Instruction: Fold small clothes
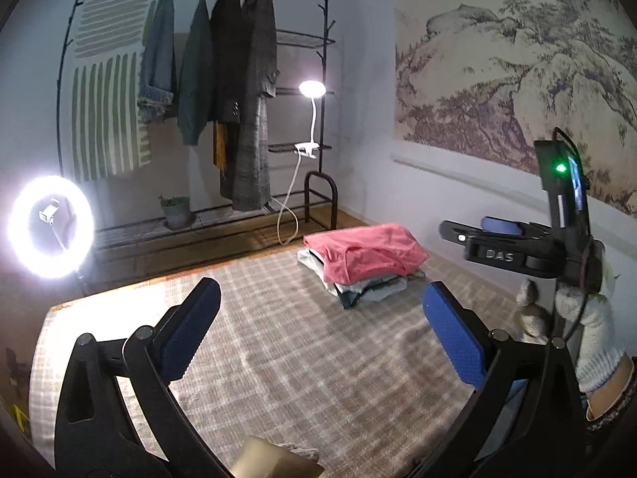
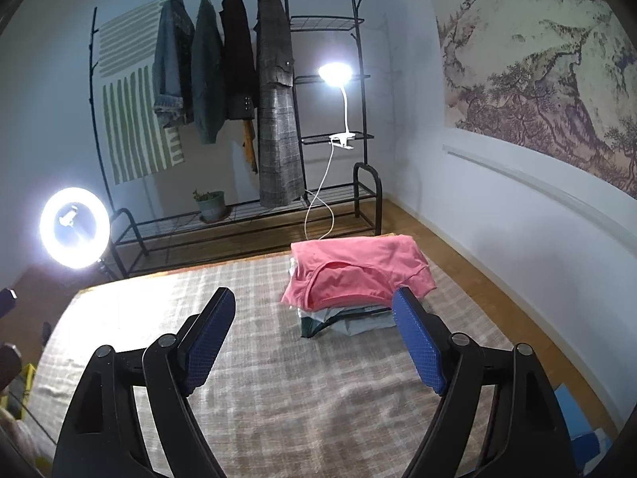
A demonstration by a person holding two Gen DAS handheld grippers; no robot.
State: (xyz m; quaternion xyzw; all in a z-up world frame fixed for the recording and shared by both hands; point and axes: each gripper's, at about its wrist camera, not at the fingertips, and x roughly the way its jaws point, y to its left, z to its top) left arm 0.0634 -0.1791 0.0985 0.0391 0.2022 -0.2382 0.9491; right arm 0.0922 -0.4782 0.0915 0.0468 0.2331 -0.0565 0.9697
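A stack of folded clothes with a pink garment (image 1: 366,251) (image 2: 354,271) on top lies at the far right of the plaid-covered table (image 1: 278,362) (image 2: 270,390). My left gripper (image 1: 320,296) hovers short of the stack, open wide, with nothing between its blue pads (image 1: 187,334). My right gripper (image 2: 314,298) is also open and empty, its right pad (image 2: 418,342) just in front of the stack's near corner. In the left wrist view the right gripper (image 1: 462,235) shows from the side to the right of the stack, held by a hand in a white glove (image 1: 593,326).
A black clothes rack (image 1: 223,91) (image 2: 239,91) with hanging coats stands behind the table. A bright ring light (image 1: 49,225) (image 2: 75,227) is at the left, and a clip lamp (image 1: 312,89) (image 2: 334,73) is on the rack. A tan object (image 1: 274,460) lies at the table's near edge.
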